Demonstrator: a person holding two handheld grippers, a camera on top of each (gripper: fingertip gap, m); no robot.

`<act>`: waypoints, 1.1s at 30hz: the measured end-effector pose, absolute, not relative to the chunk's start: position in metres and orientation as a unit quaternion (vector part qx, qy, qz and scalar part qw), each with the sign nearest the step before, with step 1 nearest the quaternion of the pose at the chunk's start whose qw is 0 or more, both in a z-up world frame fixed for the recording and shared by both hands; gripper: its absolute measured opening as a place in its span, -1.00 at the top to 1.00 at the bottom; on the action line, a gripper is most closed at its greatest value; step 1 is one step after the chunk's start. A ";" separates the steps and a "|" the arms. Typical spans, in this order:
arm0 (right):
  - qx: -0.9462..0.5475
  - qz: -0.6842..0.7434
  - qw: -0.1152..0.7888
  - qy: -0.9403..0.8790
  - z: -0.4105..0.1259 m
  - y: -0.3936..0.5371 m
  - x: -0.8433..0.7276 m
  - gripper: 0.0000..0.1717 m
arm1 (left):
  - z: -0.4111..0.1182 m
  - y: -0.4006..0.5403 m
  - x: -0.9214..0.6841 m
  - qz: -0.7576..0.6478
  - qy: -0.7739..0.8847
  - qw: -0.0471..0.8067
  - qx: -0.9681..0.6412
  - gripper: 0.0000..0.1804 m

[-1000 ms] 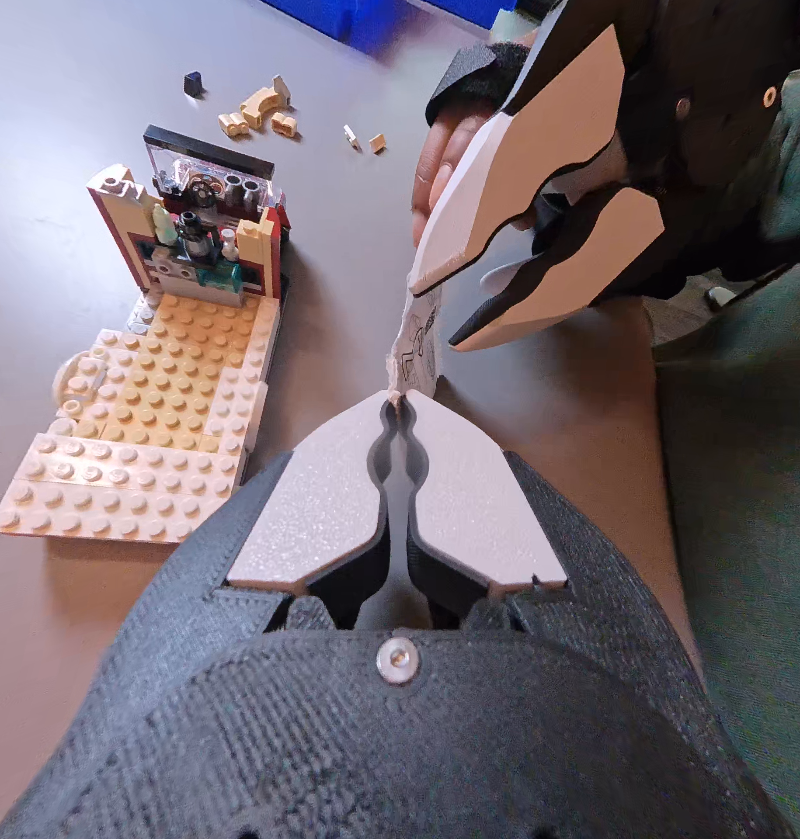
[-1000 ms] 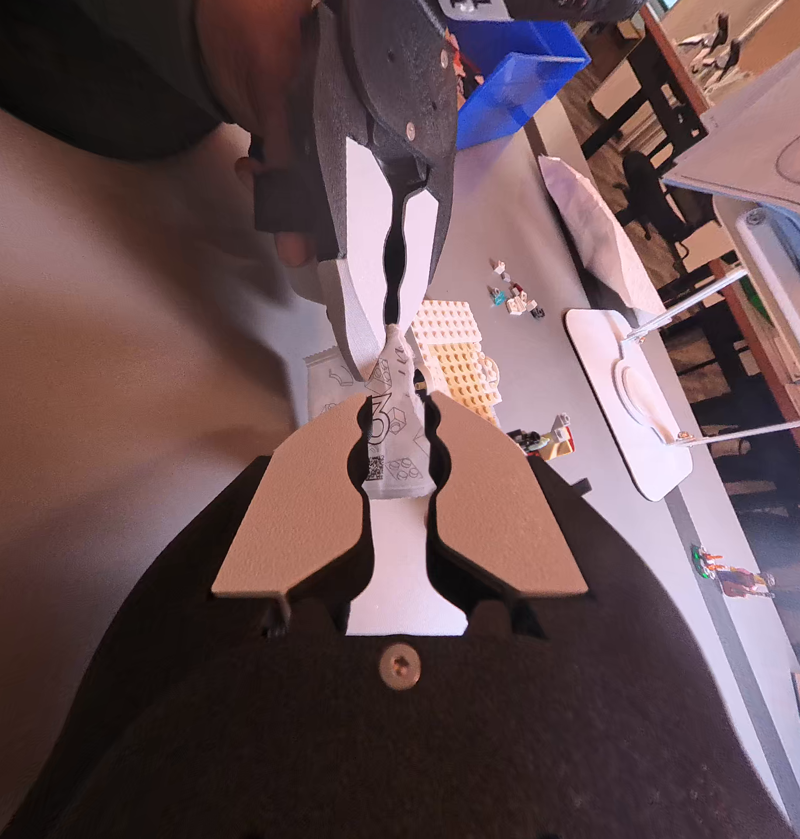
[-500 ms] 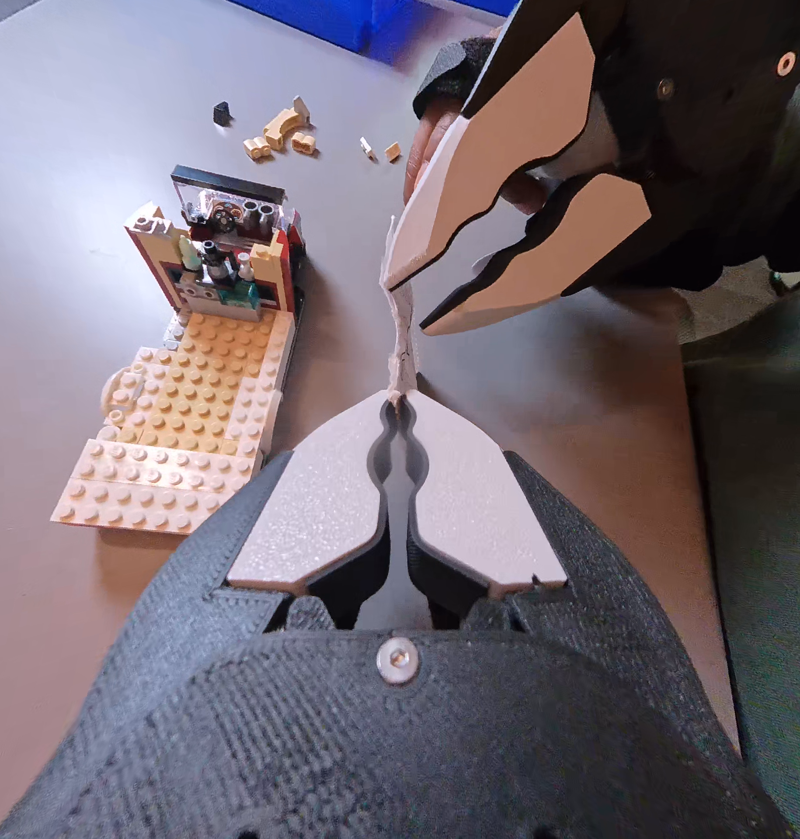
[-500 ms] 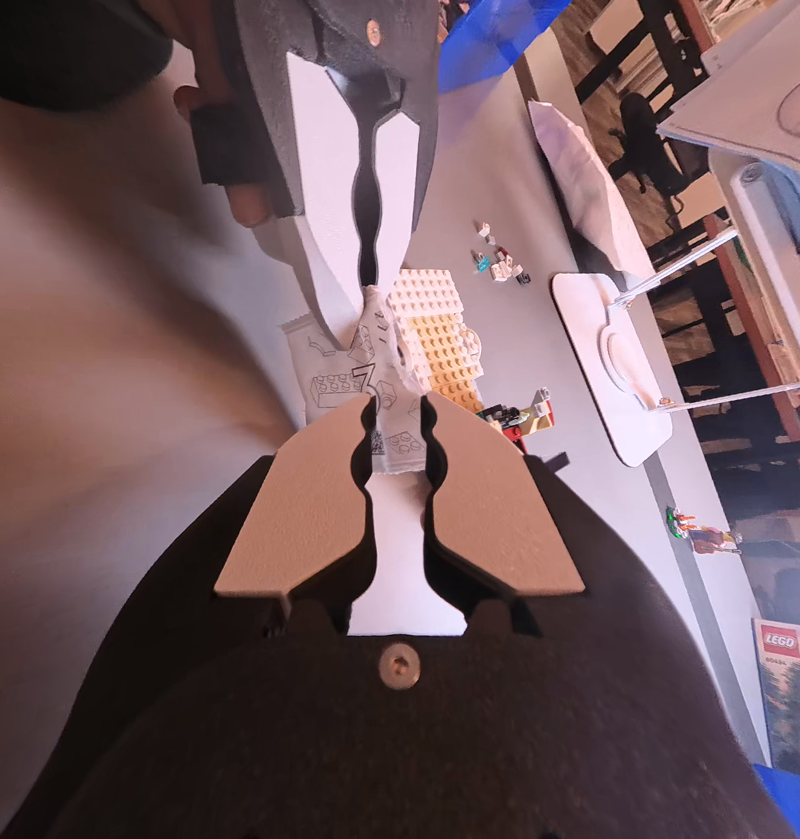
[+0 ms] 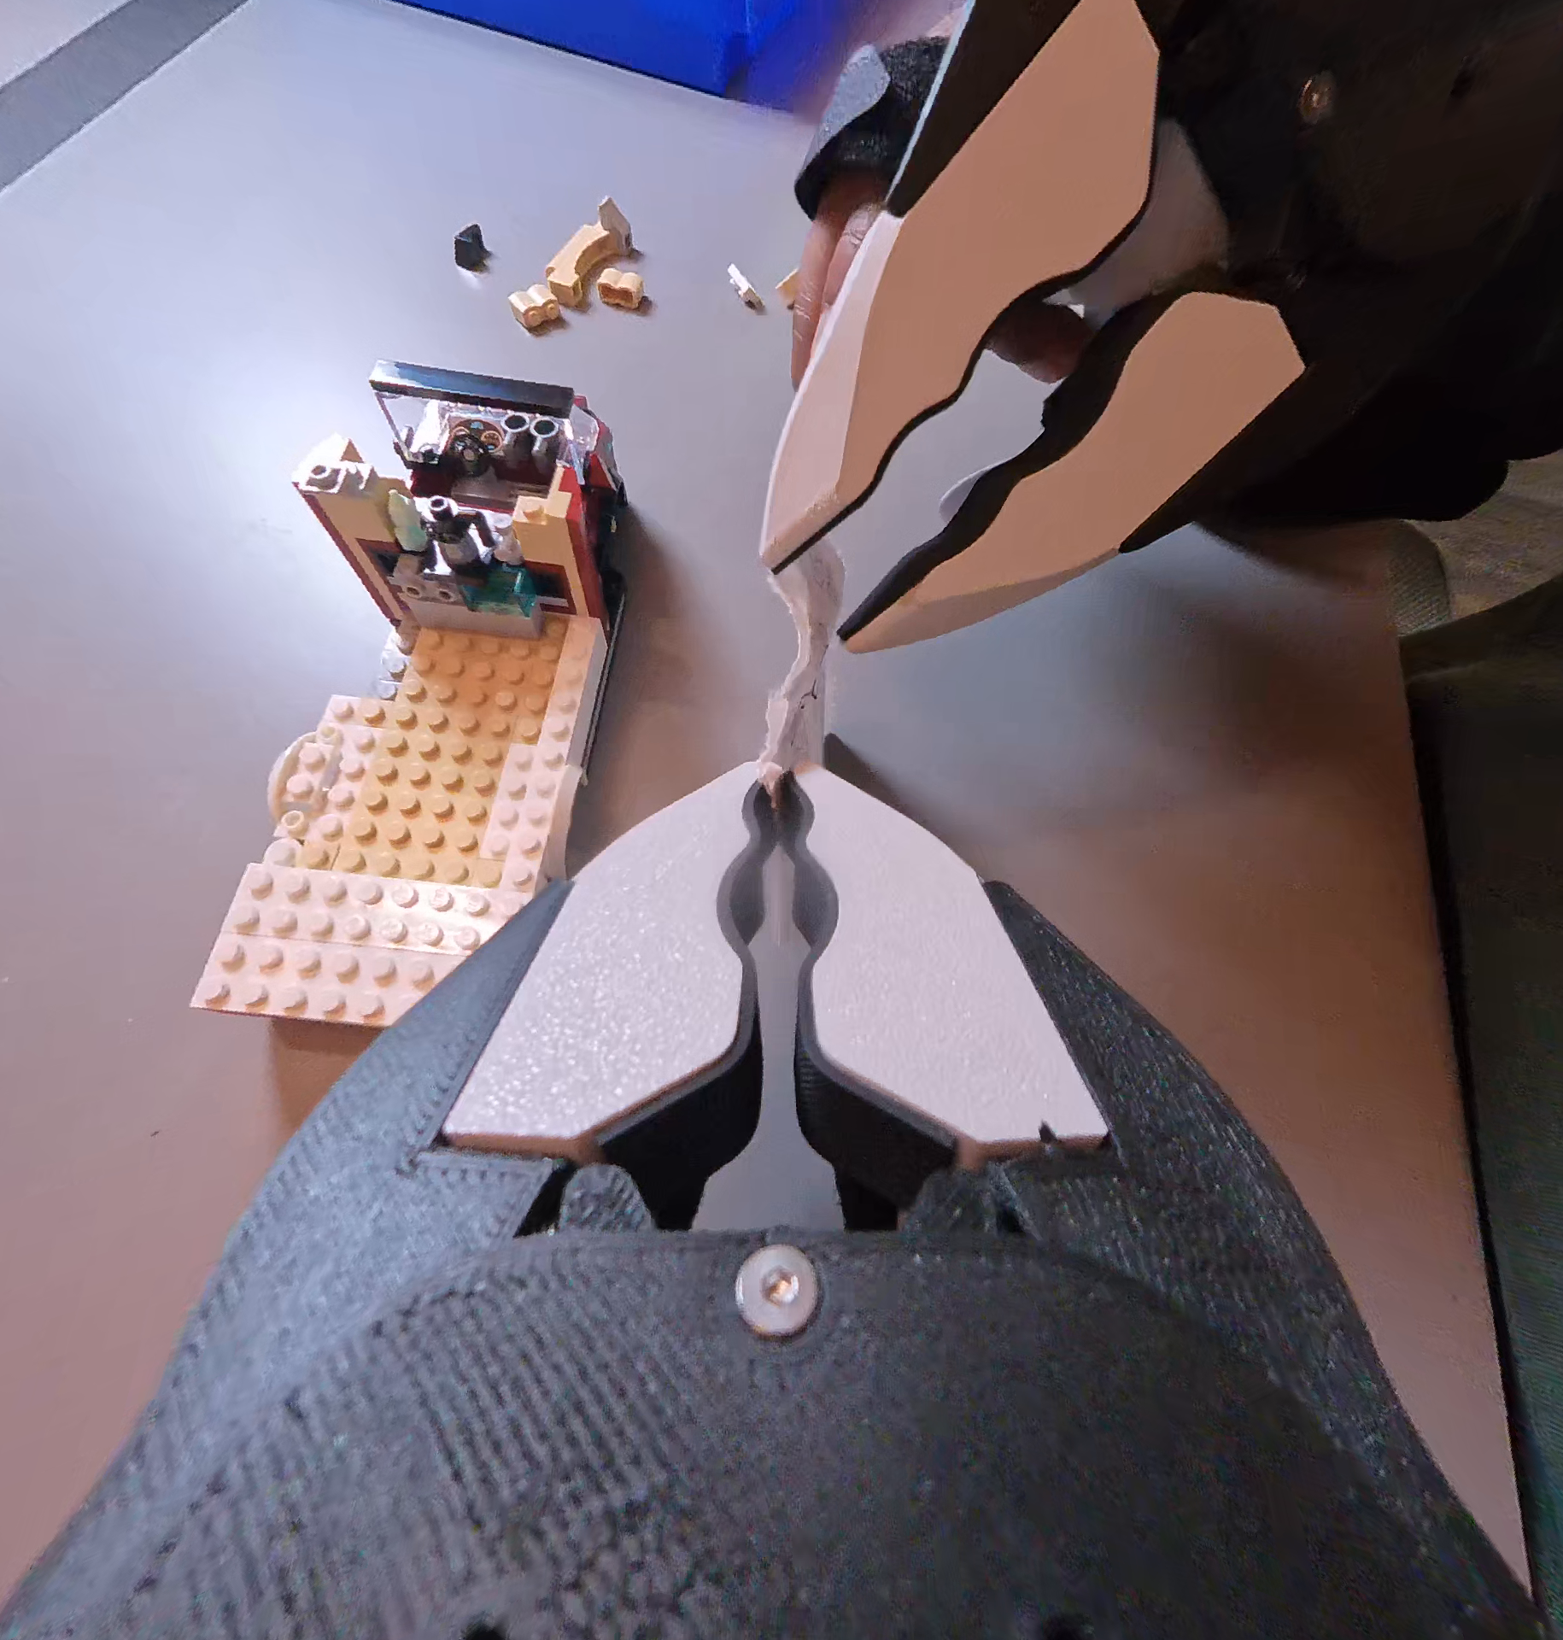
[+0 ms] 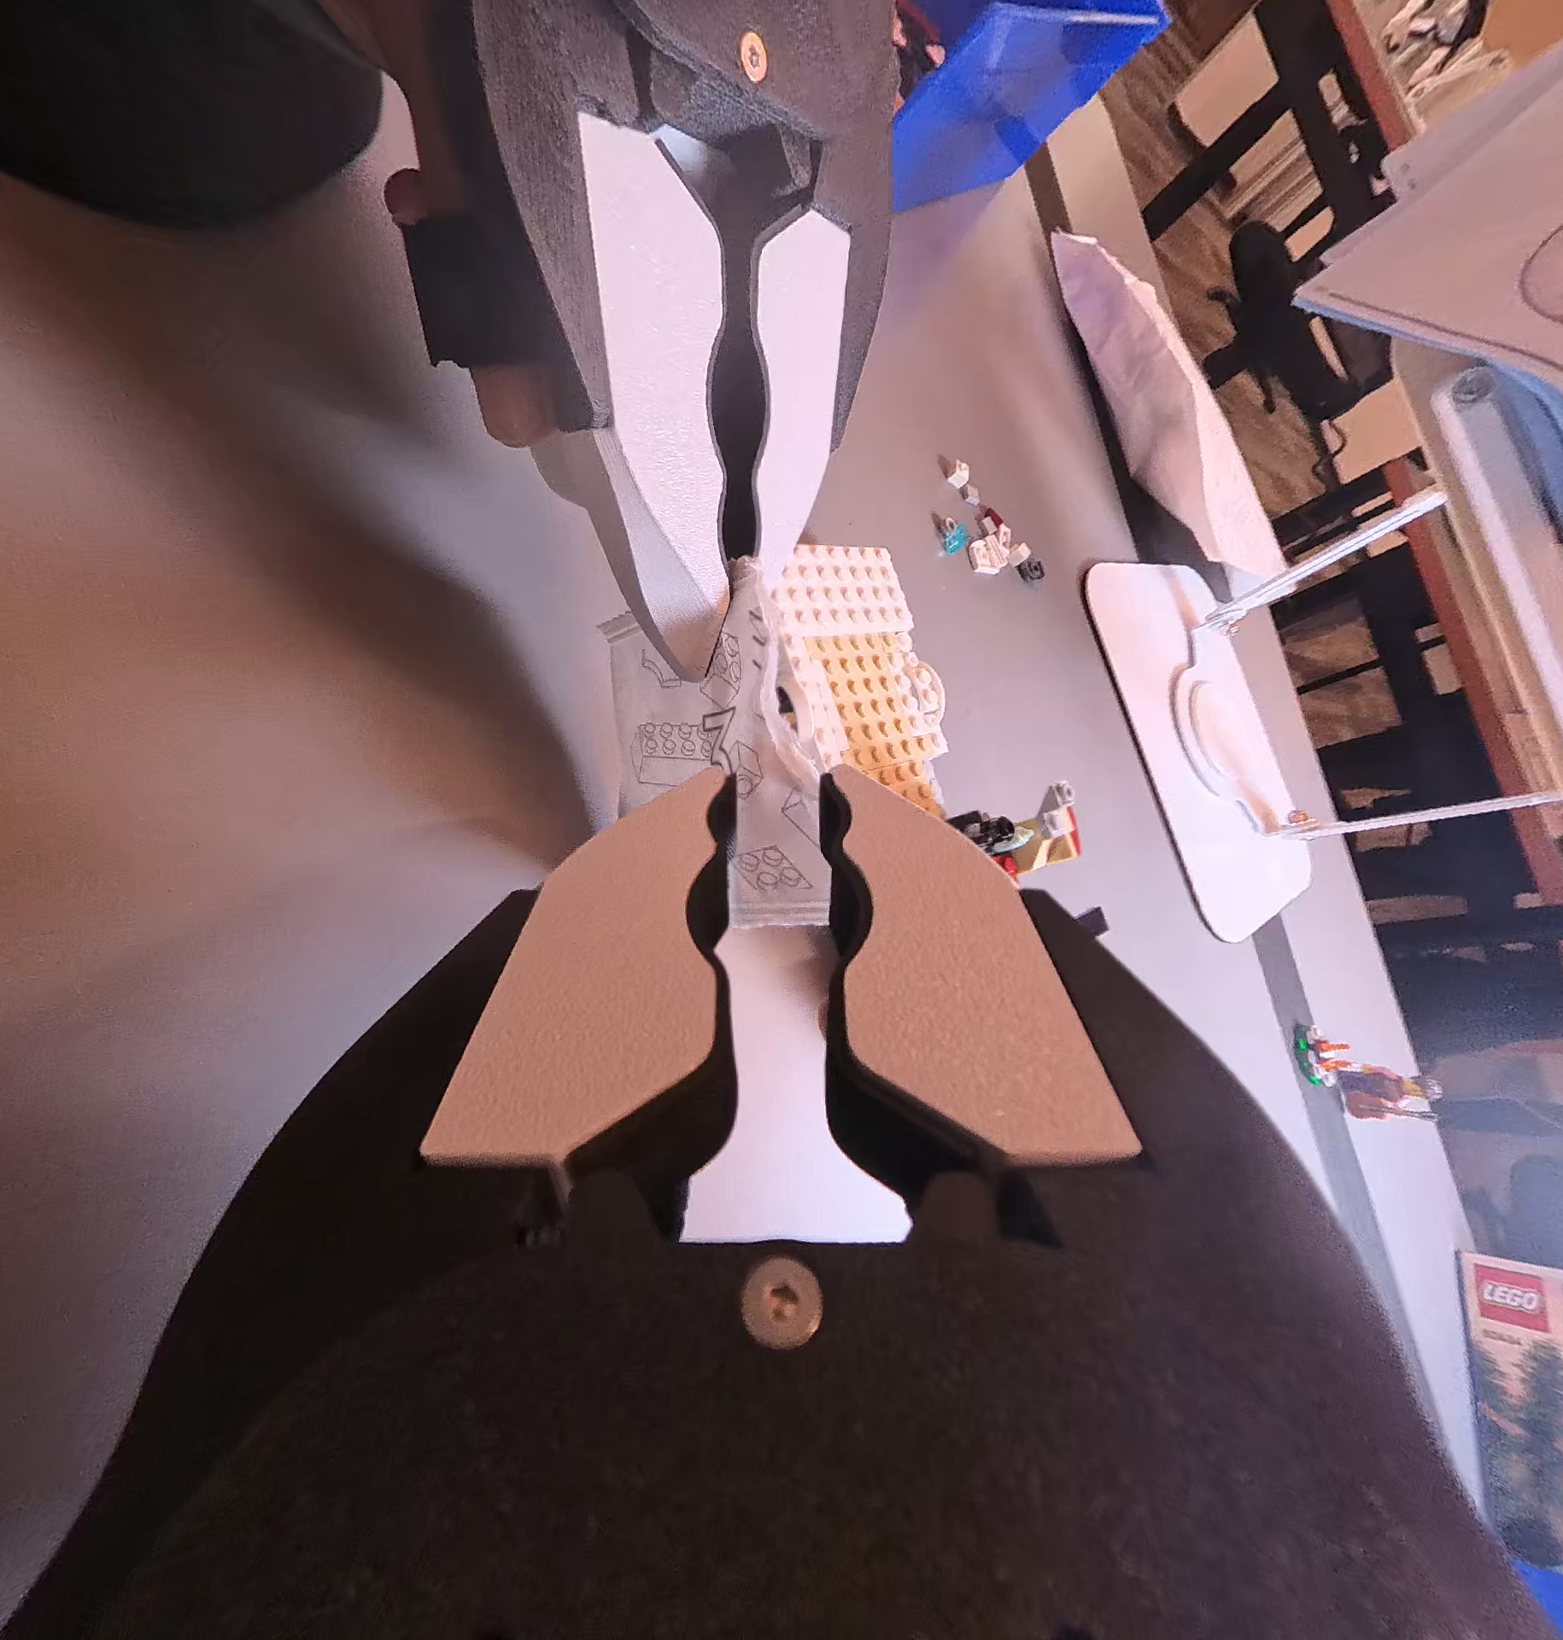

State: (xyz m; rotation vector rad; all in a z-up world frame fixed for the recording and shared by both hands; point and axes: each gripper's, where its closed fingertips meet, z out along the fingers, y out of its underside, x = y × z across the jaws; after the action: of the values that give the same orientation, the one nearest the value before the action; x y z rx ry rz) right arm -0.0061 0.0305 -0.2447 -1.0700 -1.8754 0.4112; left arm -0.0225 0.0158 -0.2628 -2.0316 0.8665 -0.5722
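Fingertips of the left gripper [image 5: 782, 781] are closed together on the torn top edge of a white paper bag [image 5: 803, 683] printed with brick outlines. The bag hangs above the grey table [image 5: 183, 311], stretched between the two grippers. The right gripper [image 6: 773, 785] has its jaws parted around the lower part of the same bag [image 6: 773, 852]; in the left wrist view one of its fingers [image 5: 813, 506] lies against the paper and the other stands just beside it, and whether both pads press on the bag cannot be told. A ragged tear runs down the bag's side.

On the table to the left of the bag stands a partly built brick model [image 5: 423, 710]: tan and white studded plates with a red-walled section [image 5: 485, 497] at the far end. Beyond it lie loose tan bricks [image 5: 583, 271] and a small black piece [image 5: 469, 246]. Farther off are a blue bin [image 6: 1000, 89], a white board [image 6: 1195, 754], scattered small pieces [image 6: 991, 541], a minifigure [image 6: 1364, 1074] and a printed box [image 6: 1532, 1384].
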 end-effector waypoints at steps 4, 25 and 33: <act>-0.417 0.157 0.468 -0.764 -0.242 0.029 -0.006 0.87 | -0.263 0.017 -0.026 -0.232 0.331 0.414 -0.815 0.99; -0.387 0.167 0.470 -0.776 -0.238 0.017 -0.006 0.86 | -0.263 0.016 -0.027 -0.255 0.307 0.397 -0.826 0.99; -0.400 0.157 0.461 -0.776 -0.242 0.026 -0.007 0.83 | -0.262 0.013 -0.024 -0.243 0.325 0.401 -0.821 0.99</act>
State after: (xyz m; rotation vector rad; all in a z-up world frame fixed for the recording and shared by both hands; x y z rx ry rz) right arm -0.0071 0.0258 -0.2417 -0.9840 -1.9092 0.3874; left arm -0.0243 0.0134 -0.2621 -2.0769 0.8218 -0.6139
